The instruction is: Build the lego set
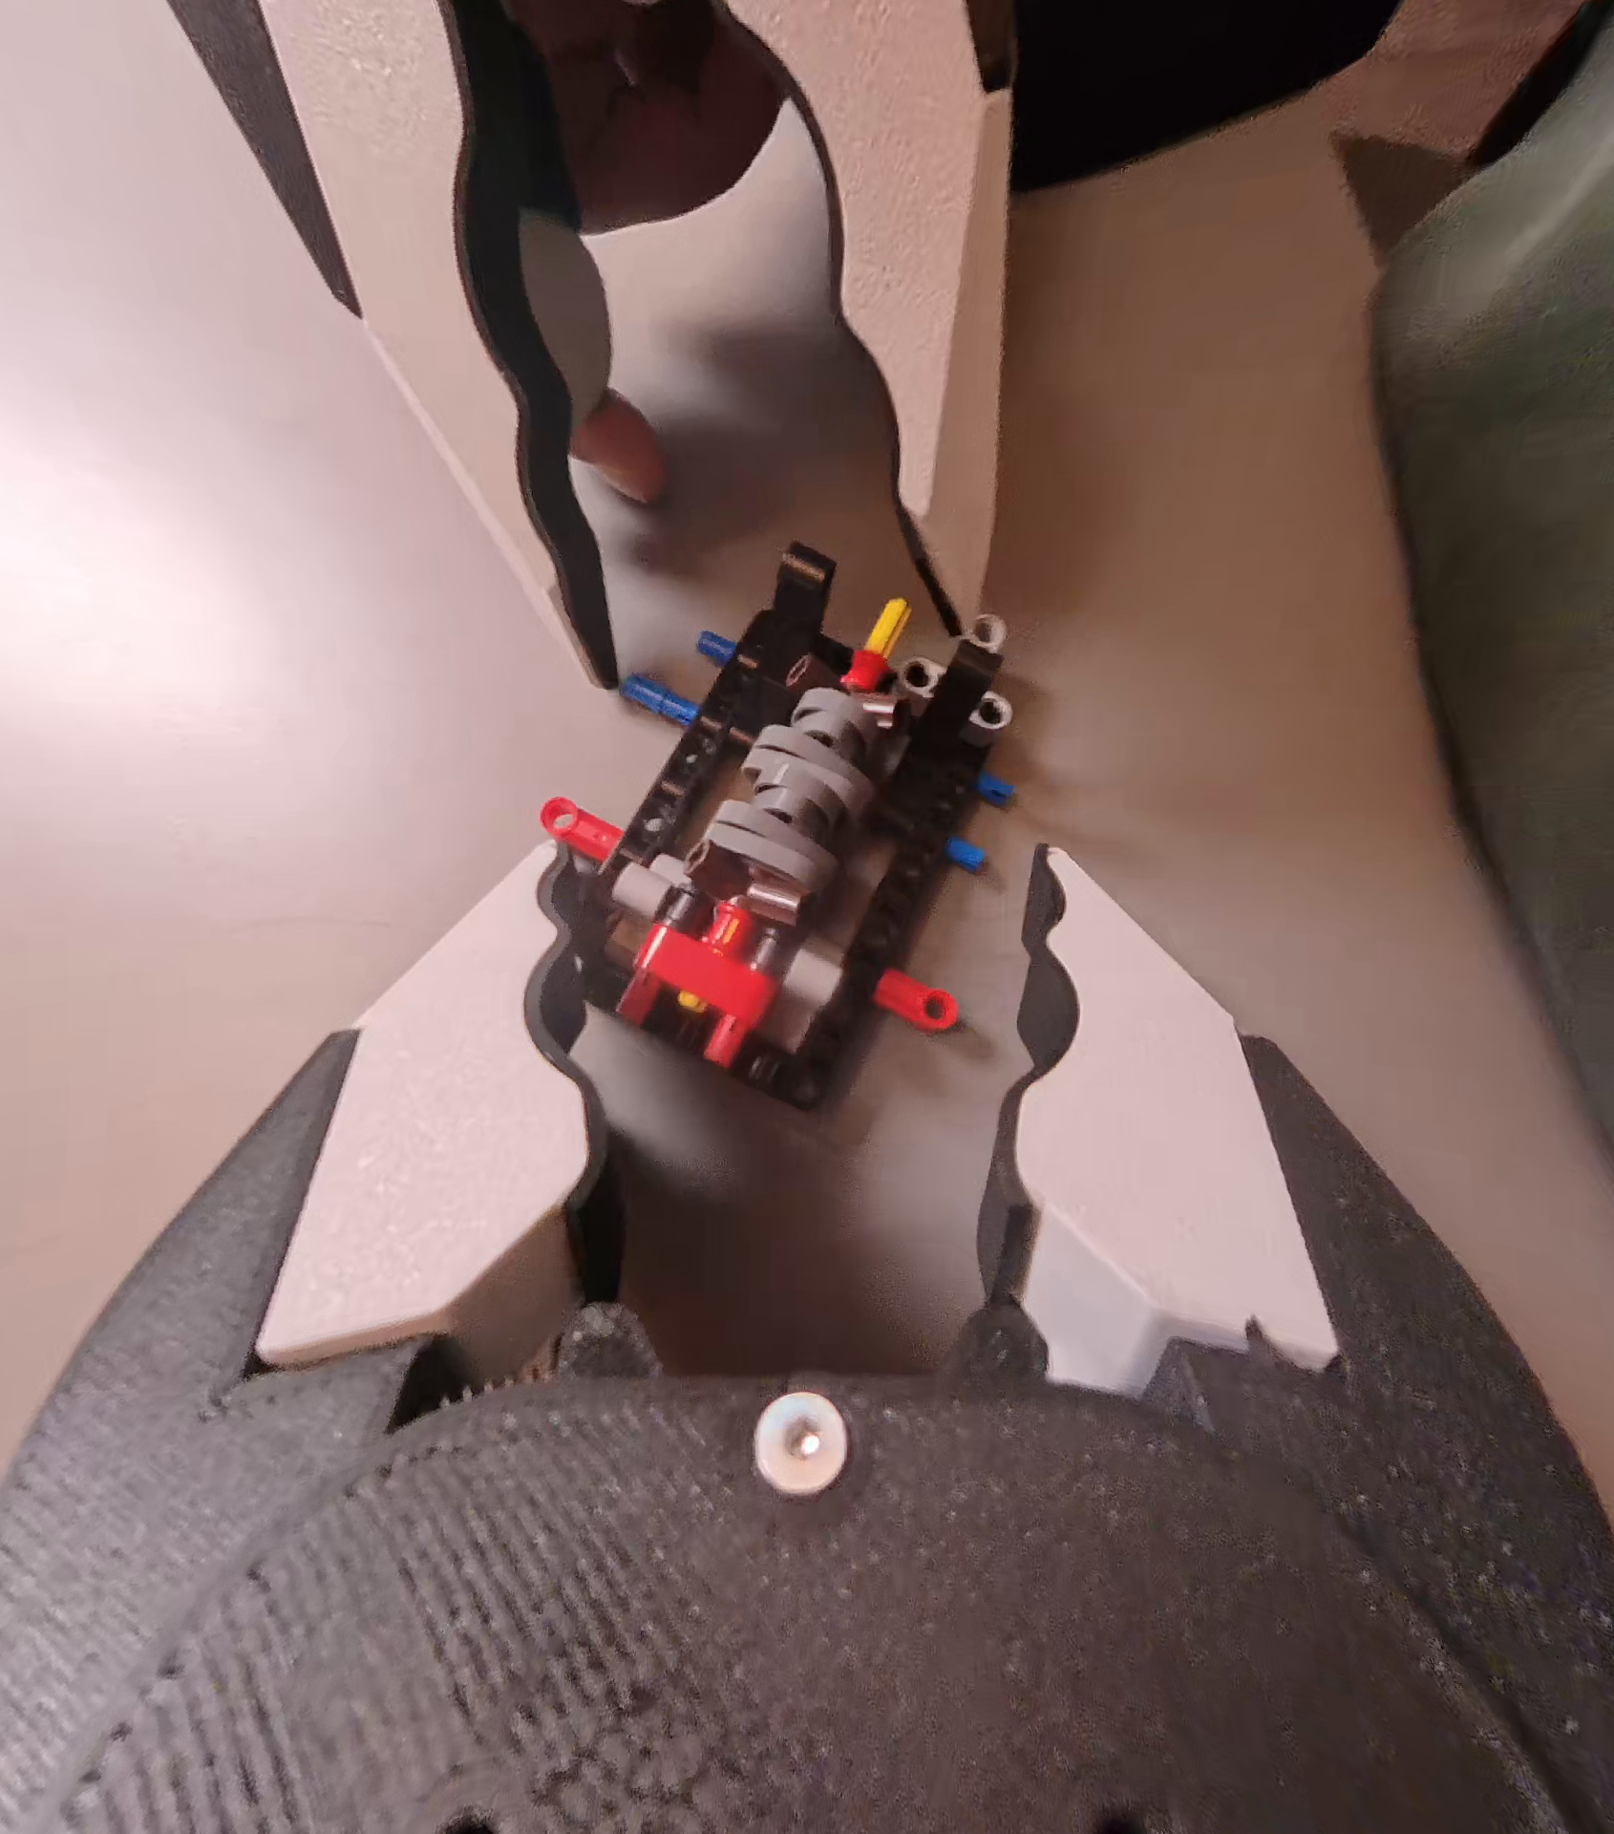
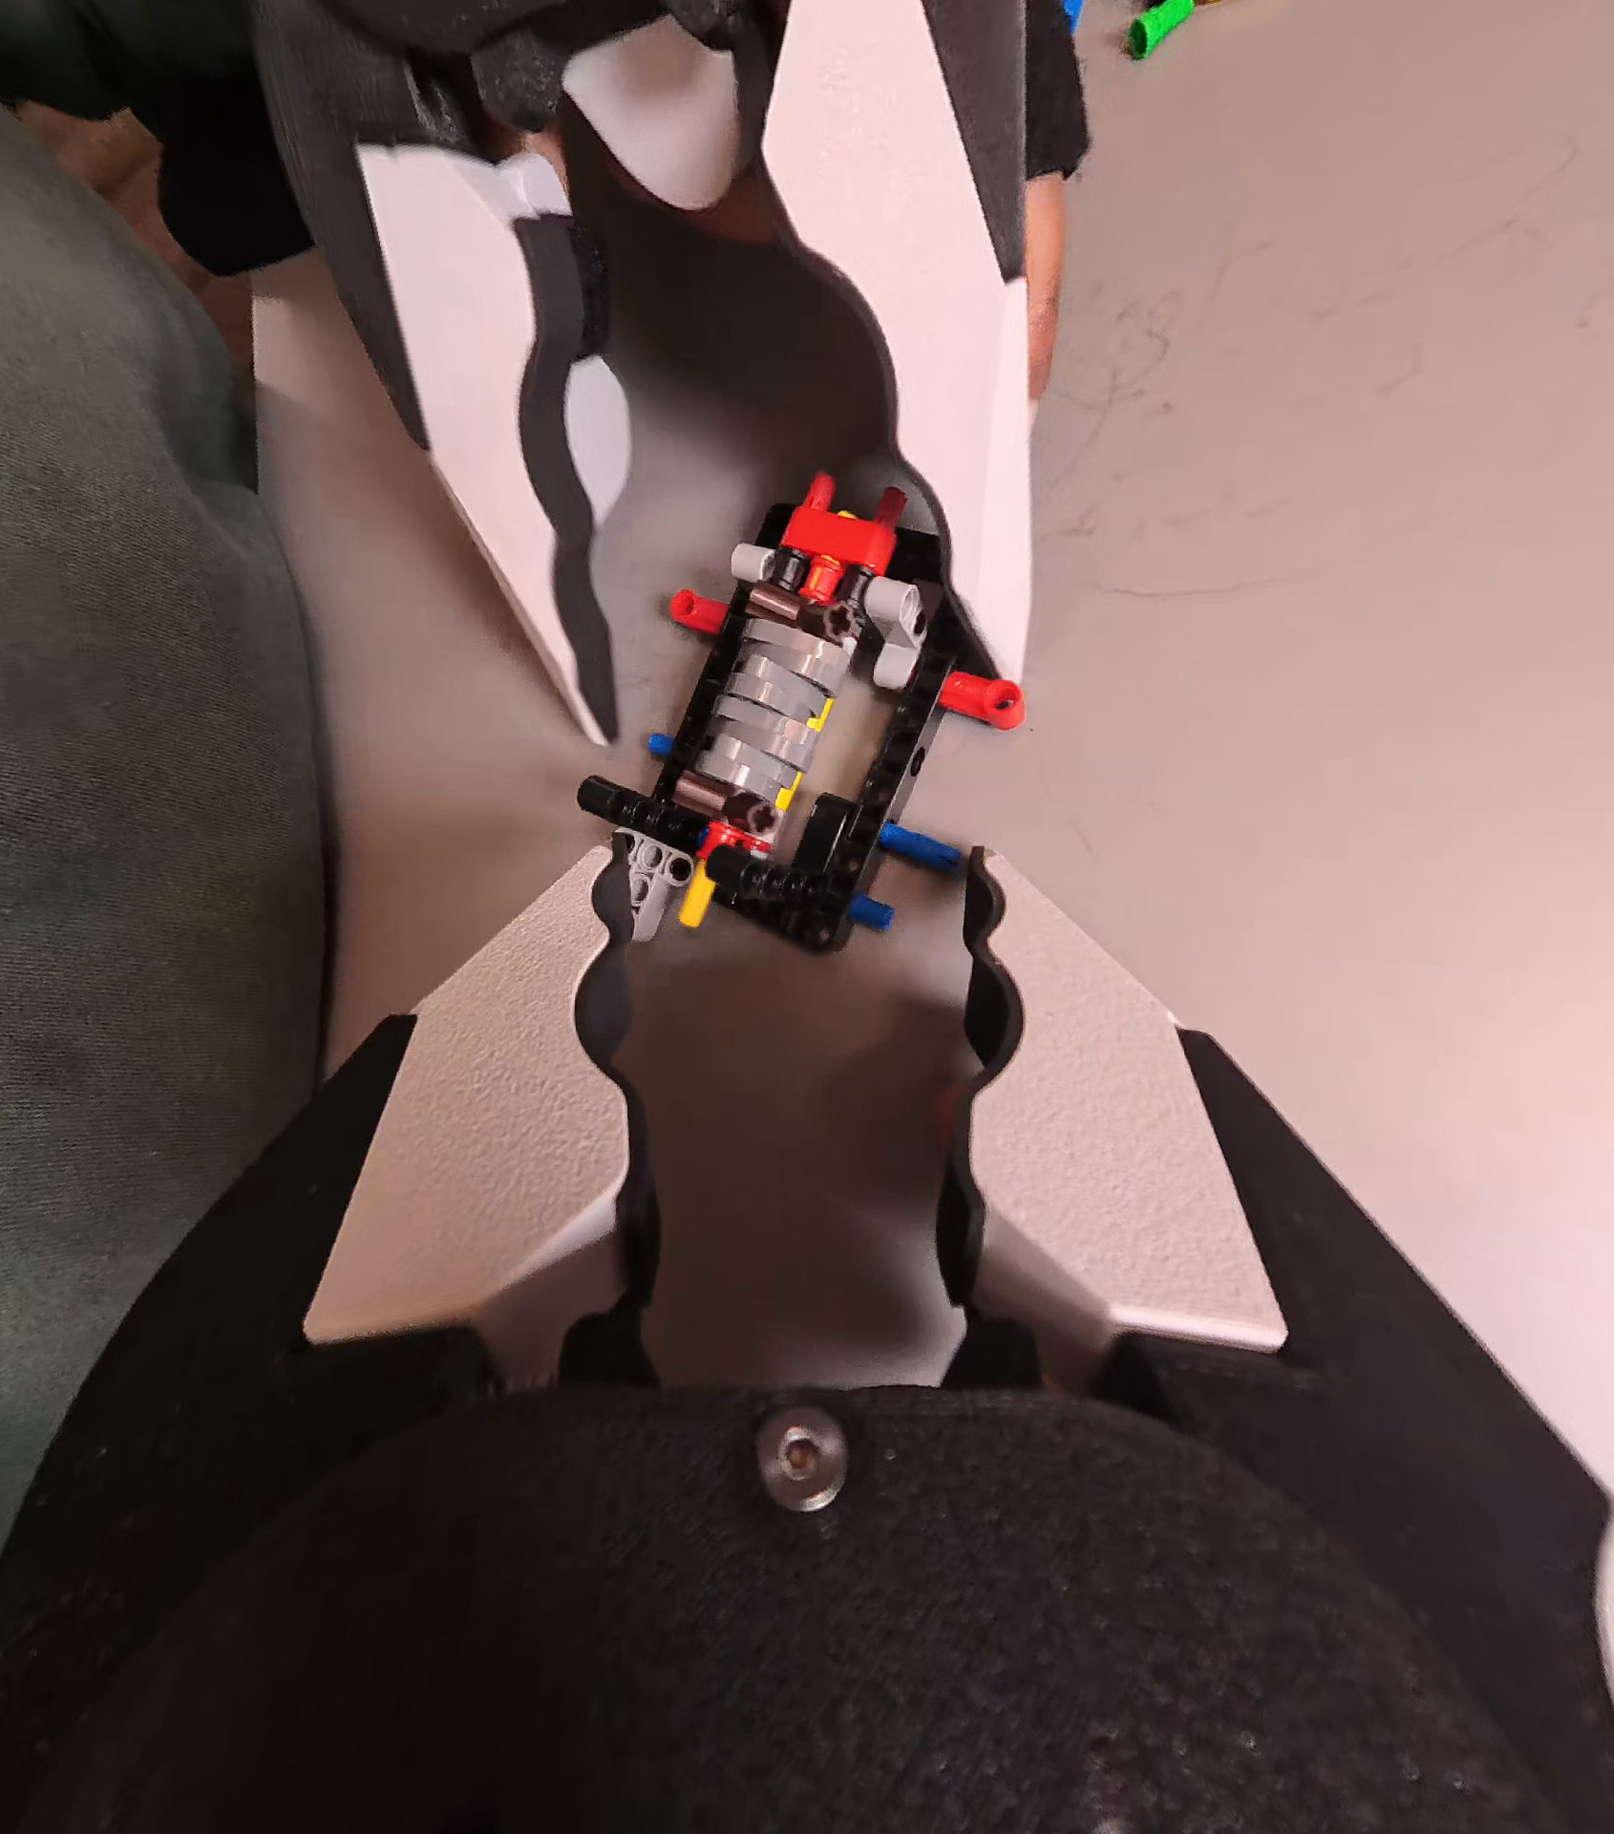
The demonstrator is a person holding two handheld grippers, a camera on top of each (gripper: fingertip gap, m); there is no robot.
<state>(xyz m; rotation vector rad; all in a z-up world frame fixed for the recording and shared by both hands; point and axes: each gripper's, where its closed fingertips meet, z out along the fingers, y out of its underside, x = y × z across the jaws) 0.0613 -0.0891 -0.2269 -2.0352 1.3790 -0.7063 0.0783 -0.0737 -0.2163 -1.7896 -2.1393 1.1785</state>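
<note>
Partly built: a rectangular black studless-beam lego frame (image 1: 783, 853) lying flat on the pale matte tabletop (image 1: 188, 695), between the two tools. Already fitted: a grey stack of offset cam-like discs on a central shaft (image 1: 788, 794), a red connector block at one short end (image 1: 699, 978), red pins with ring heads poking out of both long sides (image 1: 917, 1000), blue pins along the sides (image 1: 659, 700), a yellow axle at the far end (image 1: 887, 625), light grey connectors at a corner (image 2: 649, 878). Left gripper (image 1: 798, 863) spread wide, flanking the red-block end, one fingertip seemingly touching the frame corner, pinching nothing. Right gripper (image 2: 788, 858) likewise spread, empty, at the opposite end. A loose green piece (image 2: 1158, 28) well apart at the table's far edge. Judged mid-build: core assembled, more pieces probably still to add, count unknown.
</note>
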